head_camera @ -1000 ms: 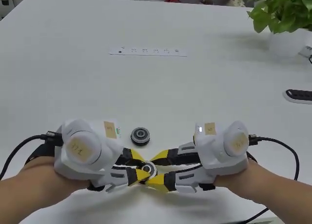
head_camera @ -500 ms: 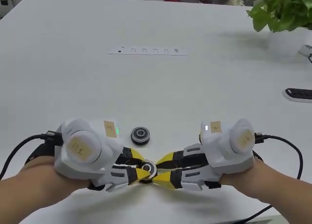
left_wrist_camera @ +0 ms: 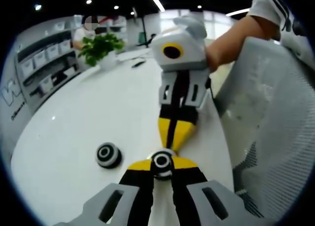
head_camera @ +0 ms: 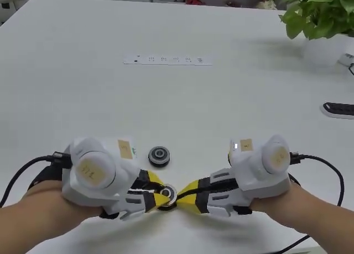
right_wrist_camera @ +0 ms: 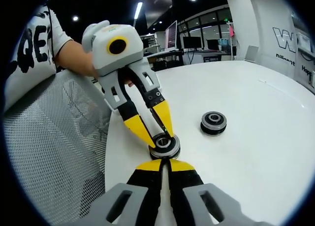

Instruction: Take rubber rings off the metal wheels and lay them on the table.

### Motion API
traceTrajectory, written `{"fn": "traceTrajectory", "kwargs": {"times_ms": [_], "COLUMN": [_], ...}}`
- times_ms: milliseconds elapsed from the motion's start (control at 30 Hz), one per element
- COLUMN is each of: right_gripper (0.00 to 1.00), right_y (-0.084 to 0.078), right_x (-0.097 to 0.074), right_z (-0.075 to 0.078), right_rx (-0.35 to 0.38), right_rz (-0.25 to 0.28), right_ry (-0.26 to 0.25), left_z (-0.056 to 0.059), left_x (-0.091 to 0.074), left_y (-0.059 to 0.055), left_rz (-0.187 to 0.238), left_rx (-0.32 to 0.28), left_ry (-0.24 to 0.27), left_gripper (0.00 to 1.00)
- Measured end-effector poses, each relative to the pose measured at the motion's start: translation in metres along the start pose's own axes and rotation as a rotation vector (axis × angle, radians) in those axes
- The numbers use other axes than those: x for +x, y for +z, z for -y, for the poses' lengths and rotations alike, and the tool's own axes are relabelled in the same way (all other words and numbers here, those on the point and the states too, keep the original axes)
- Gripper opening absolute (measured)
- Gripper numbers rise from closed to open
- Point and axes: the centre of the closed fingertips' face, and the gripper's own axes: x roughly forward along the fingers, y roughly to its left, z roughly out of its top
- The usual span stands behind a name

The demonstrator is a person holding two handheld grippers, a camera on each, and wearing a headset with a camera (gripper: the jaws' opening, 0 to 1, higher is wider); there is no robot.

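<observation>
The small round metal wheel (right_wrist_camera: 165, 146) could slip out and roll away. It is held close to the near edge of the white tabletop (head_camera: 221, 110), and two grippers press on it from both sides. If the right gripper (right_wrist_camera: 165, 165) tugs too hard at the black rubber ring (right_wrist_camera: 155, 153) around the wheel, the whole wheel may pop out of the left gripper (left_wrist_camera: 162, 164). If it tugs too softly, its tips may just slide off the ring. The left fingers (left_wrist_camera: 140, 165) are open only a little and squeeze the wheel between their yellow tips, low over the tabletop. The right fingers (right_wrist_camera: 150, 166) are pressed almost flat together, and their tips touch the wheel's rim. I cannot tell if they have really pinched the ring. A second small metal wheel (head_camera: 159, 155) lies flat on the tabletop close by, and it looks to have its ring on.
</observation>
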Motion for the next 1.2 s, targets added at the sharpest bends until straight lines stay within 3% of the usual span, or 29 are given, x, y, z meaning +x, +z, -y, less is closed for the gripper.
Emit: {"fn": "traceTrajectory", "kwargs": {"times_ms": [200, 367, 567, 733, 1067, 1200], "right_gripper": [0.0, 0.0, 0.0, 0.0, 0.0, 0.0], "right_y": [0.0, 0.002, 0.003, 0.009, 0.014, 0.014], "right_x": [0.0, -0.003, -0.005, -0.006, -0.007, -0.007], "right_z": [0.002, 0.007, 0.011, 0.014, 0.013, 0.013], "right_rx": [0.046, 0.207, 0.262, 0.341, 0.392, 0.382], "right_rz": [0.006, 0.044, 0.068, 0.12, 0.161, 0.151], "right_ry": [-0.007, -0.016, -0.022, -0.02, -0.002, -0.007], "left_z": [0.0, 0.0, -0.001, -0.001, -0.002, -0.002], "left_x": [0.0, 0.0, 0.0, 0.0, 0.0, 0.001], "left_y": [0.0, 0.0, -0.001, 0.0, 0.0, 0.0], "left_rz": [-0.004, -0.014, -0.015, -0.014, -0.025, -0.031], "left_rx": [0.001, 0.008, 0.001, 0.0, -0.006, -0.008], "left_ry": [0.003, 0.01, 0.013, 0.014, 0.029, 0.032], "left_gripper": [0.13, 0.13, 0.13, 0.13, 0.13, 0.13]}}
